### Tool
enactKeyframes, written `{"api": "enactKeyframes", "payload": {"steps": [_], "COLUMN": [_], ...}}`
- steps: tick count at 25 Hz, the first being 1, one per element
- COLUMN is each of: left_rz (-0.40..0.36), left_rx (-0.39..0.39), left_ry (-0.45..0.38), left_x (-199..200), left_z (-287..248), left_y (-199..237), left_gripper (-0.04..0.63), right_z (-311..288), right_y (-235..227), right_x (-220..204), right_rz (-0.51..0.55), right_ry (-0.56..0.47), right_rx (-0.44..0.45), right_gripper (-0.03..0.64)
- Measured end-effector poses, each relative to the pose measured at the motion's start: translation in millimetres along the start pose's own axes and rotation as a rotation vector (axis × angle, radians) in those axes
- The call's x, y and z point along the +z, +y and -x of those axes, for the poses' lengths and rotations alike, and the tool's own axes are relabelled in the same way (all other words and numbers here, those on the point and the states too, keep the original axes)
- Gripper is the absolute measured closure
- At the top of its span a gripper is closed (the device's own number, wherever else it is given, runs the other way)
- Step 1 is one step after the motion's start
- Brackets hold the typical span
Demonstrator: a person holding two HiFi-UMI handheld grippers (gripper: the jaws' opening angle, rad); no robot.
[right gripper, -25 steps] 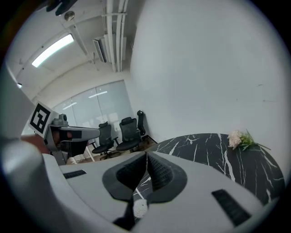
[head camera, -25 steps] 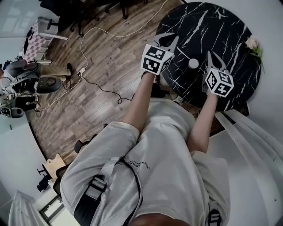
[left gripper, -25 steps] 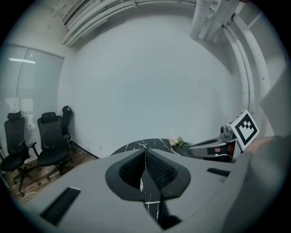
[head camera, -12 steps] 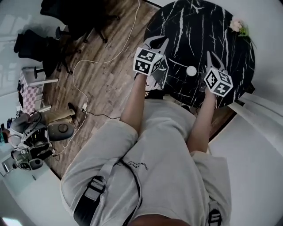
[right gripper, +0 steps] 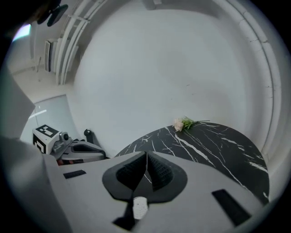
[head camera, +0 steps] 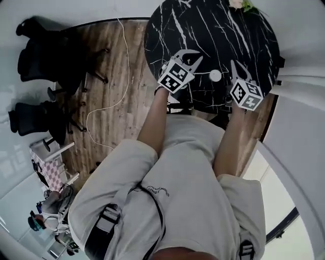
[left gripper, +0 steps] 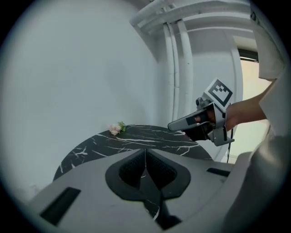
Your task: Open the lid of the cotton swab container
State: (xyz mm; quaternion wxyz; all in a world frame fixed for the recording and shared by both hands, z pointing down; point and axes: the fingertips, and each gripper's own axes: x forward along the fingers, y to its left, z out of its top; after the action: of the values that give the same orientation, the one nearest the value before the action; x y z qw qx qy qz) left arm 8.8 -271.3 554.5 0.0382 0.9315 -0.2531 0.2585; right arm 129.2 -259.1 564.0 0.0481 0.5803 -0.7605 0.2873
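Observation:
The cotton swab container is a small white round thing with its lid on, standing near the front edge of the round black marble table. It lies between my two grippers. My left gripper hovers just left of it, shut and empty. My right gripper hovers just right of it, also shut with nothing held. In the left gripper view the jaws are pressed together over the table, with the right gripper across from them. In the right gripper view a white patch of the container shows below the shut jaws.
A small pink flower sprig lies at the table's far edge, close to a white wall. Black office chairs and a white cable are on the wooden floor to the left. The person's legs and torso fill the lower head view.
The head view has swung, so the table now sits higher and more to the left in the picture. Both grippers stay shut on either side of the container.

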Motion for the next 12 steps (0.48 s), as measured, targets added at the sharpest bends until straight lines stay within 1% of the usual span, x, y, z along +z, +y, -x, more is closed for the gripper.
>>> {"api": "enactKeyframes", "payload": {"steps": [1, 4, 8, 10, 12], "left_rz": [-0.003, 0.008, -0.010, 0.002, -0.001], "left_rx": [-0.037, -0.092, -0.160, -0.180, -0.198], "left_ry": [-0.011, -0.039, -0.032, -0.037, -0.040], "left_x": [1.2, 2.9, -4.8, -6.9, -10.2], "left_z": [-3.2, -3.7, -7.0, -7.1, -7.8], "left_y": [-6.8, -19.1, -30.1, -33.6, -38.9], "left_gripper": [0.572, 0.572, 0.572, 0.572, 0.572], "right_z": [6.3, 16.8, 29.2, 29.5, 26.0], "right_y": [-1.2, 0.4, 7.4, 14.8, 22.7], "right_x": [-3.8, -12.6, -15.7, -22.5, -35.0], "right_rz": [-0.001, 0.021, -0.015, 0.025, 0.090], "right_ry": [-0.003, 0.002, -0.072, -0.057, -0.006], "right_rx": [-0.023, -0.052, -0.058, -0.055, -0.046], "right_gripper": [0.581, 0.581, 0.581, 0.580, 0.580]}}
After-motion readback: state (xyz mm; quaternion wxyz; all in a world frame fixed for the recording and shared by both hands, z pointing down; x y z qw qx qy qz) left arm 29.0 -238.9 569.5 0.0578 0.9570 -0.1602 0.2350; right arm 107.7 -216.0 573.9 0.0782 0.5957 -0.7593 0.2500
